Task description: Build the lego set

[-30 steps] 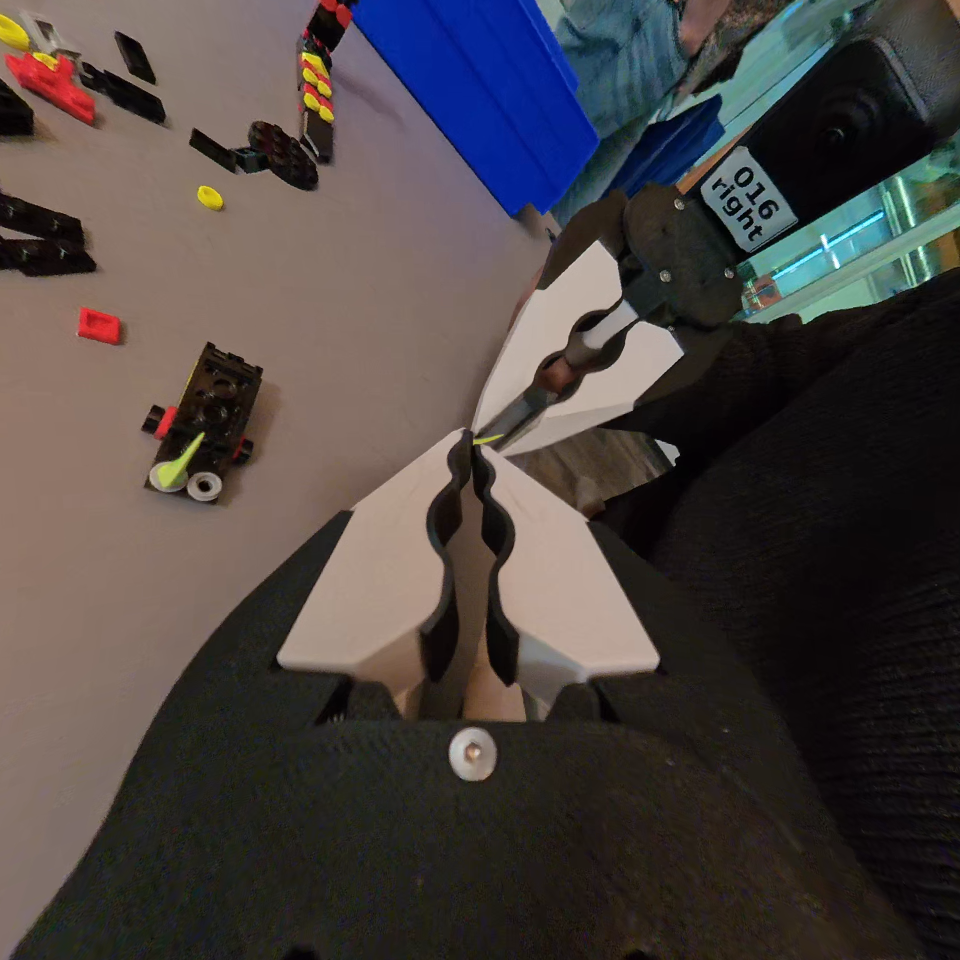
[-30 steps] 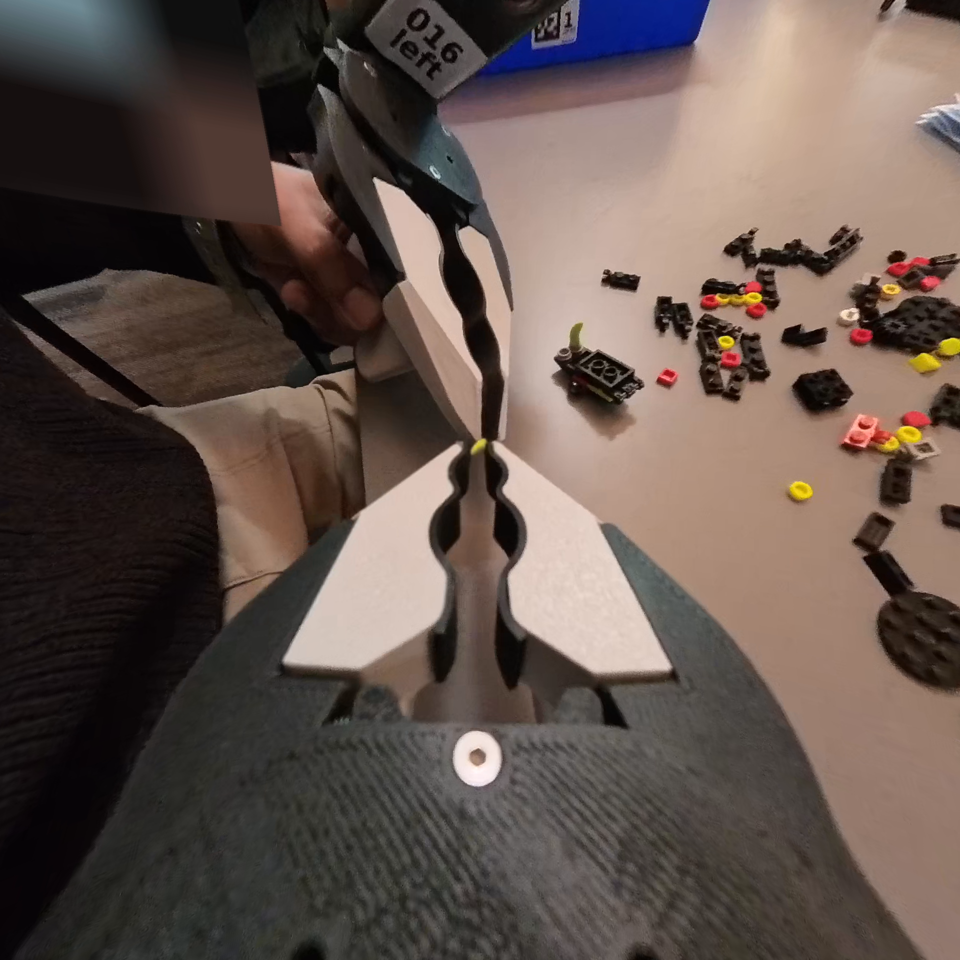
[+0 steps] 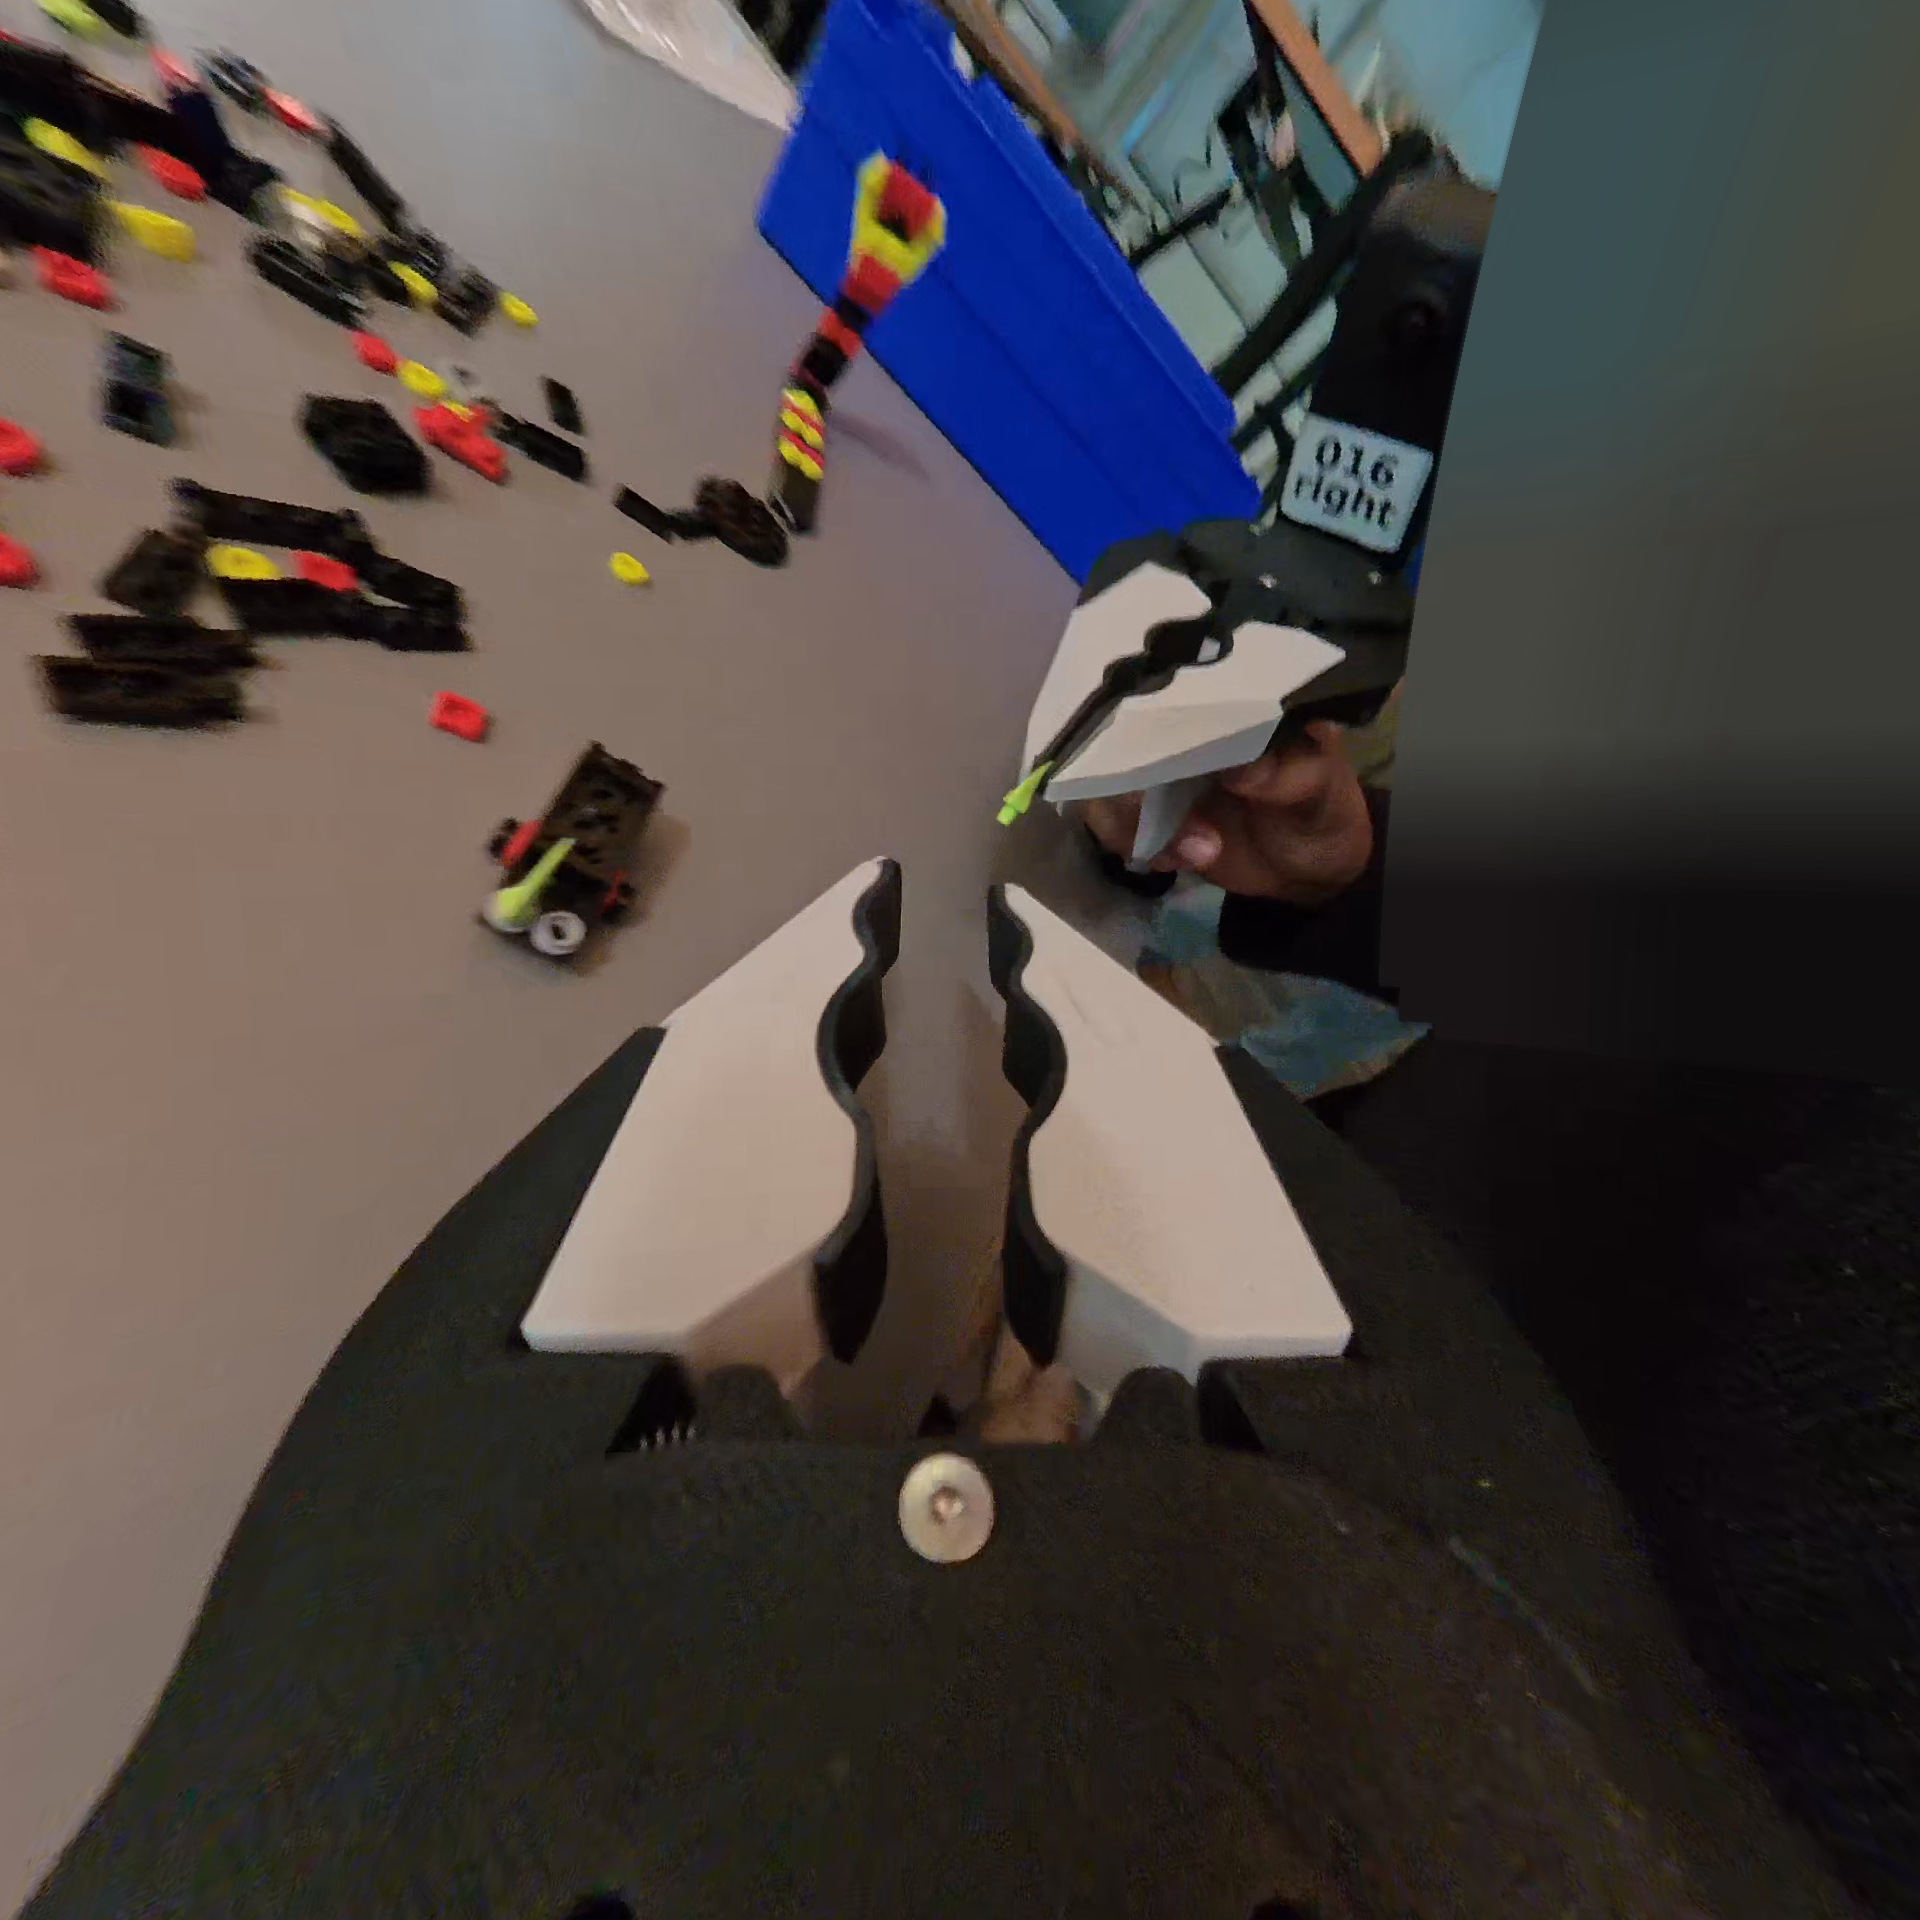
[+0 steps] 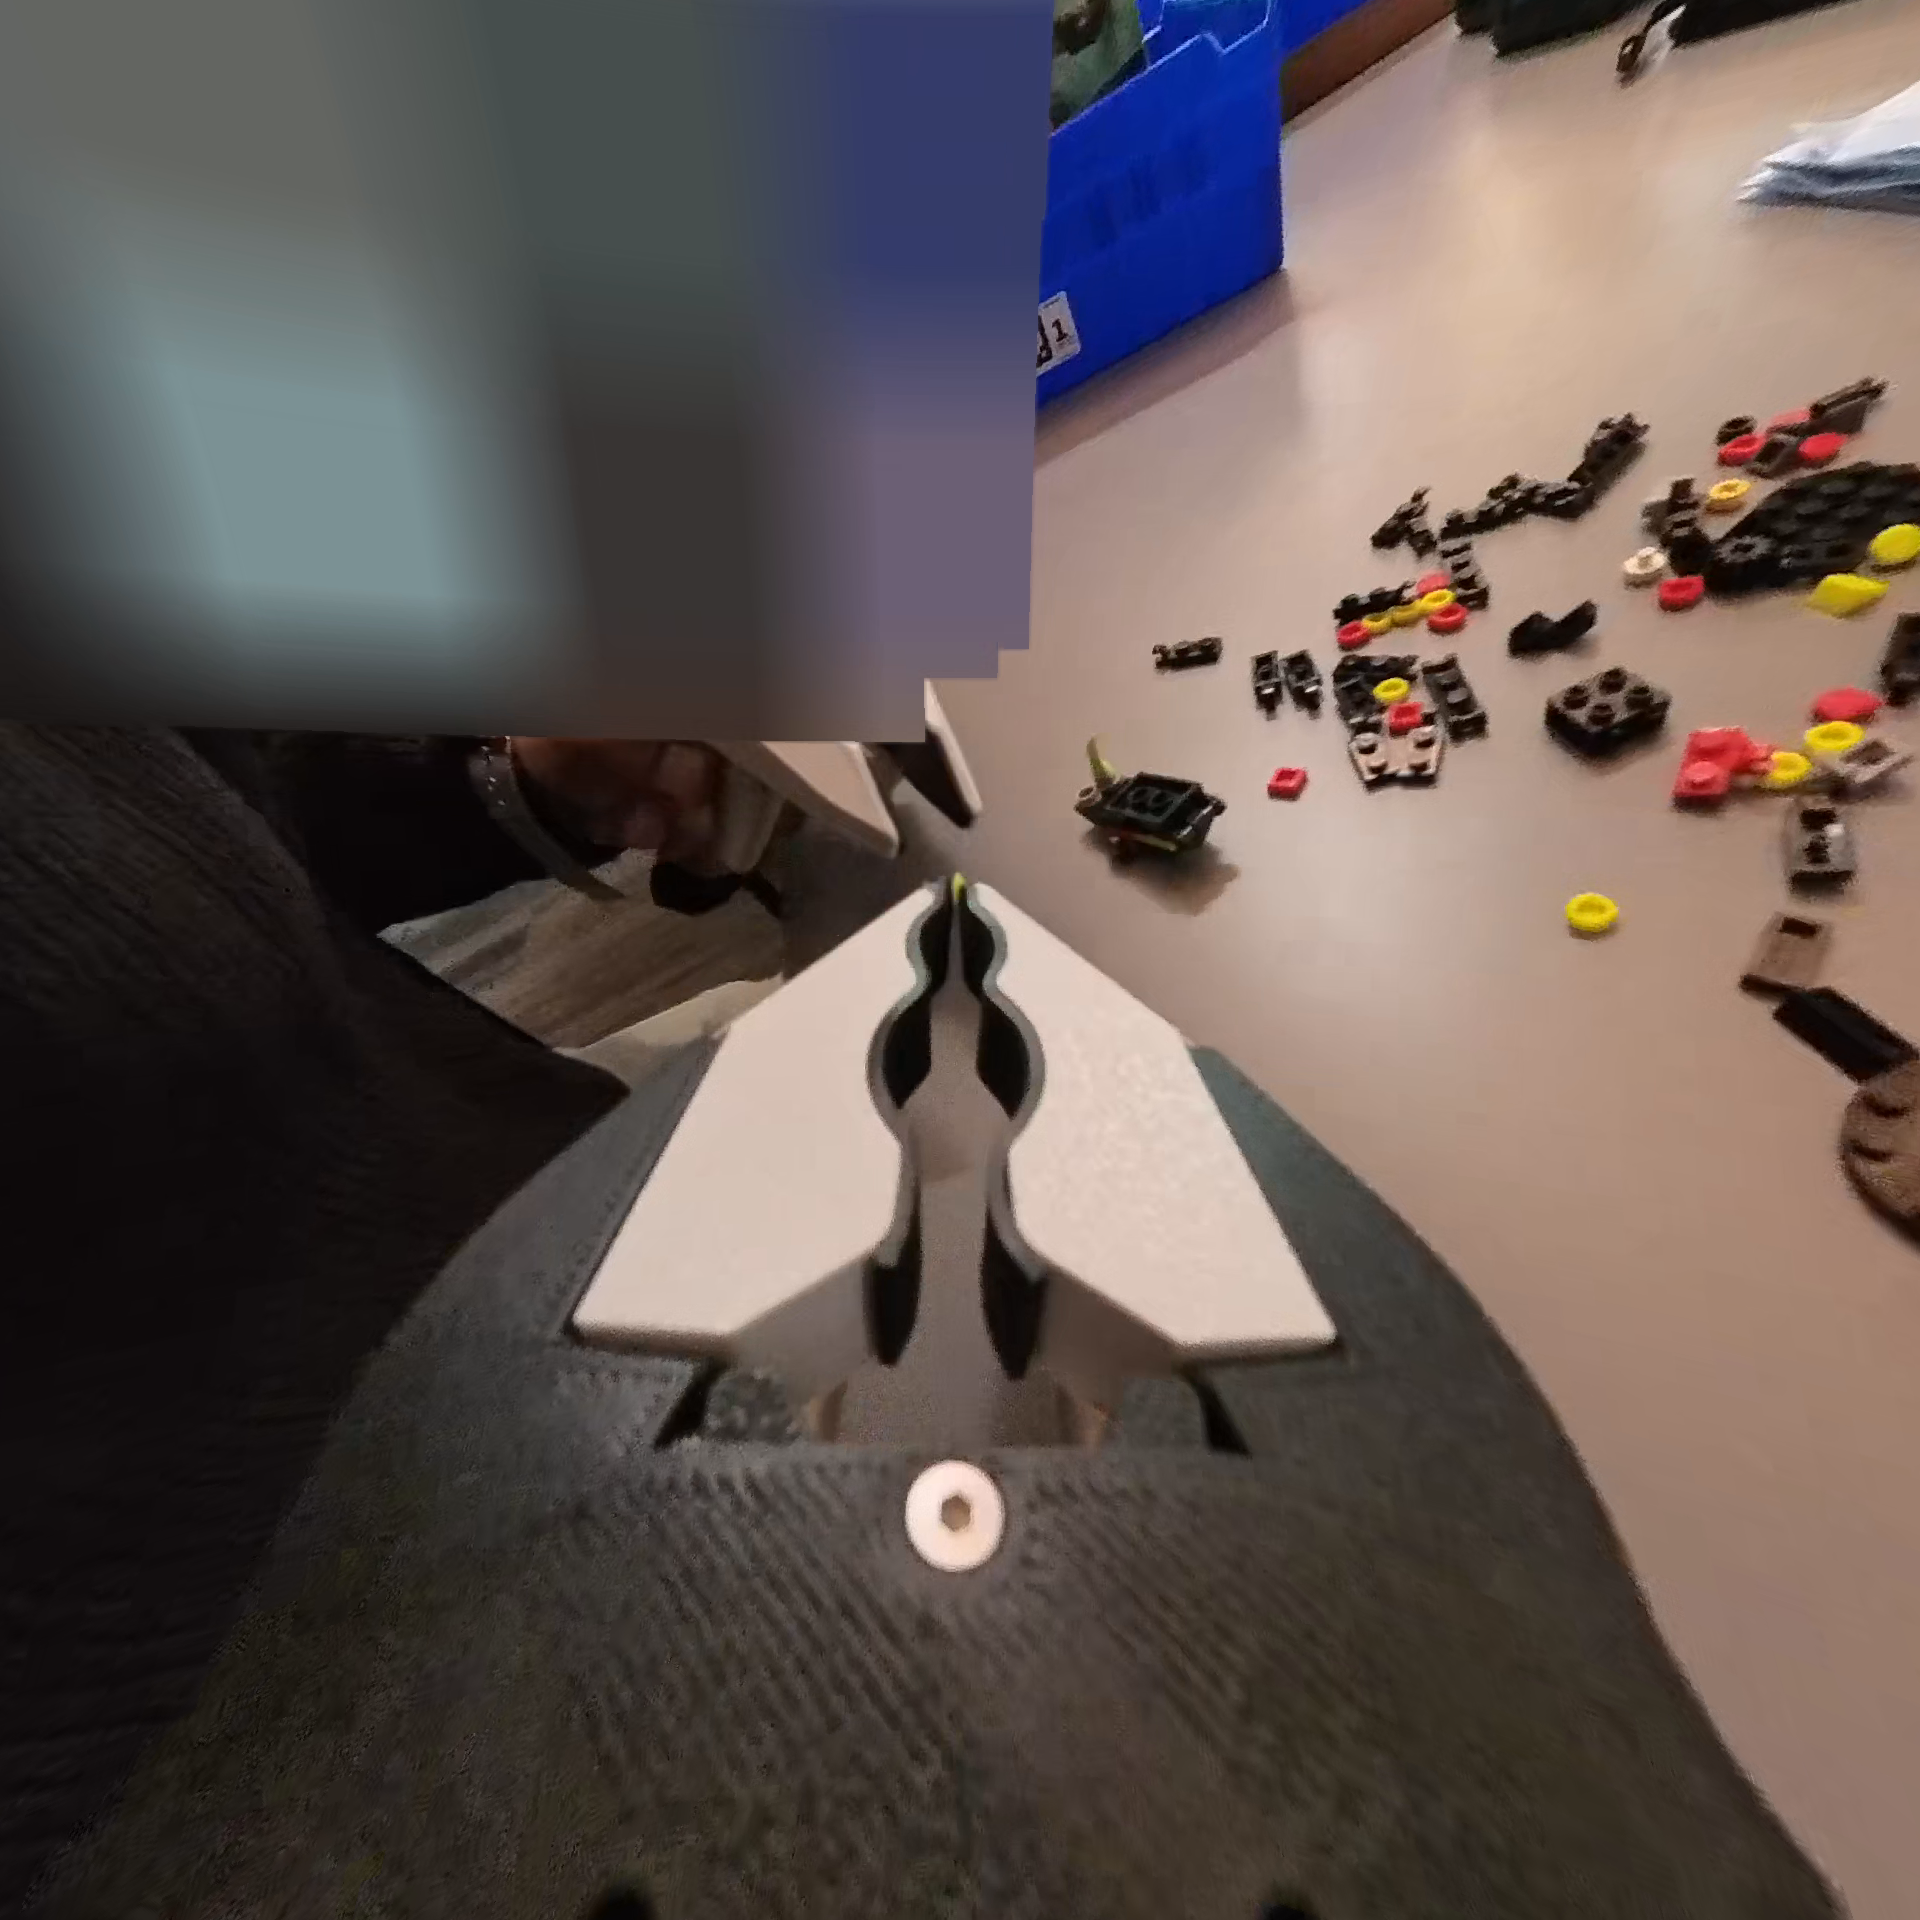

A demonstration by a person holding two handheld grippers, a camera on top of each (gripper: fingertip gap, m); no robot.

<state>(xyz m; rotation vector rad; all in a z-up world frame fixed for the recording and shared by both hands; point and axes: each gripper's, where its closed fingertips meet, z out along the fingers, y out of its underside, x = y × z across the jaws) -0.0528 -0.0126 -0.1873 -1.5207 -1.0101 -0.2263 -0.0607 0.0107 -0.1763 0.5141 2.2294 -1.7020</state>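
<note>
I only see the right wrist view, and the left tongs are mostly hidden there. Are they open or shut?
Observer: Open. The left wrist view shows the left tongs with a clear gap and nothing between them.
Operator: How does the lime piece sit in my tongs?
Observer: The lime piece pokes out beyond the tips of the right tongs as a thin spike.
Operator: Anything built near the blue bin?
Observer: Yes, a long red, yellow and black stack shows in front of the blue bin.

table (image 3: 260,1143) matt smooth; bricks (image 4: 1605,712) glossy plastic; bin (image 3: 1018,343) plastic
</note>
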